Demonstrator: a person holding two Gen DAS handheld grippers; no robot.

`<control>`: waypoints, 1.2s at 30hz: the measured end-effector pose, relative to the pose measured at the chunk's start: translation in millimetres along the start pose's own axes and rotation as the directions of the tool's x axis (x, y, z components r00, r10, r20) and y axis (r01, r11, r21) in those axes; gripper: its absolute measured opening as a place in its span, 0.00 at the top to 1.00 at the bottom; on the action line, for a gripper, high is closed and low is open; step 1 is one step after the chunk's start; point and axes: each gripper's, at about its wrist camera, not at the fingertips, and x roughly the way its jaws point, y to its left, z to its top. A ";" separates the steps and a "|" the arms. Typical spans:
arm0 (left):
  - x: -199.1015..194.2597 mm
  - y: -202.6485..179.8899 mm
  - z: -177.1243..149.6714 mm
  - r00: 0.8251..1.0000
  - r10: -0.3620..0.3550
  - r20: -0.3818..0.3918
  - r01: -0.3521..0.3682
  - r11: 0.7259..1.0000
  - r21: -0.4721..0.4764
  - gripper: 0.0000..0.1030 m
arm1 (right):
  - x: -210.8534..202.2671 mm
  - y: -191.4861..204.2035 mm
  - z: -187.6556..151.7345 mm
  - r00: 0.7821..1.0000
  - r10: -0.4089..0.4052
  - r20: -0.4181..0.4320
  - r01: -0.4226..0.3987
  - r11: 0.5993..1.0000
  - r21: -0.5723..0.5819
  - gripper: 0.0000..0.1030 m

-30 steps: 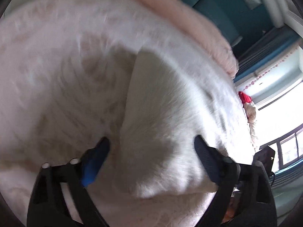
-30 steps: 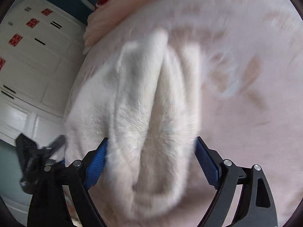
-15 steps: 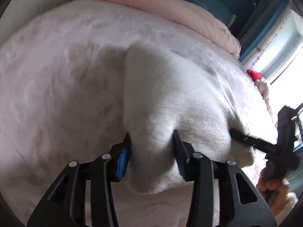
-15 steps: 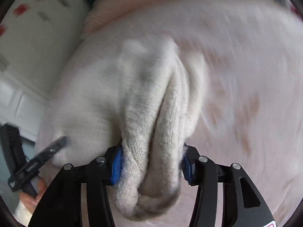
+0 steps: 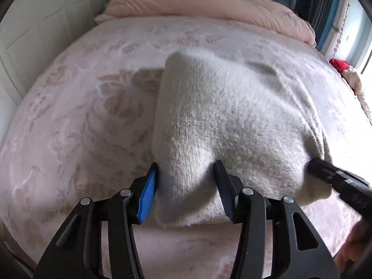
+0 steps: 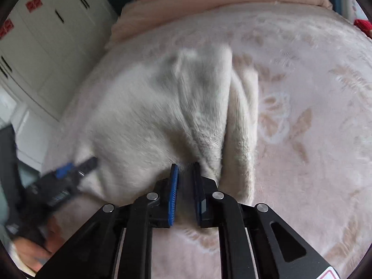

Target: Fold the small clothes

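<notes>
A fuzzy white knit garment (image 5: 223,121) lies bunched on a pink patterned bedspread (image 5: 76,121). My left gripper (image 5: 186,172) is shut on the garment's near left edge, with thick cloth between the fingers. My right gripper (image 6: 186,172) is shut on the garment's (image 6: 162,107) near right edge, the jaws almost together on a pinched fold. Both near corners are raised off the bed. The right gripper also shows at the right in the left wrist view (image 5: 337,181), and the left gripper at the left in the right wrist view (image 6: 65,176).
A folded pink quilt (image 5: 209,2) lies across the head of the bed. White wardrobe doors (image 6: 41,32) stand to the left. A red item (image 5: 339,64) sits at the bed's right edge by a bright window.
Both grippers have closed from open onto the garment's near edge, and the near corners have come up off the bedspread.
</notes>
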 end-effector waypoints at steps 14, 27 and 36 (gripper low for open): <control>-89.6 -33.5 -31.0 0.985 0.058 0.165 -0.063 0.998 0.025 0.17 | -92.0 12.2 -60.5 0.957 -0.202 0.209 0.211 0.977 -0.019 0.34; -106.4 -55.4 -67.9 0.971 0.094 0.219 -0.116 0.989 0.091 0.16 | -102.0 4.8 -94.9 0.937 -0.257 0.236 0.266 0.964 -0.009 0.19; -88.9 -40.3 -96.8 0.977 0.093 0.192 -0.101 0.994 0.035 0.16 | -92.2 2.2 -113.7 0.935 -0.277 0.220 0.280 0.960 0.021 0.17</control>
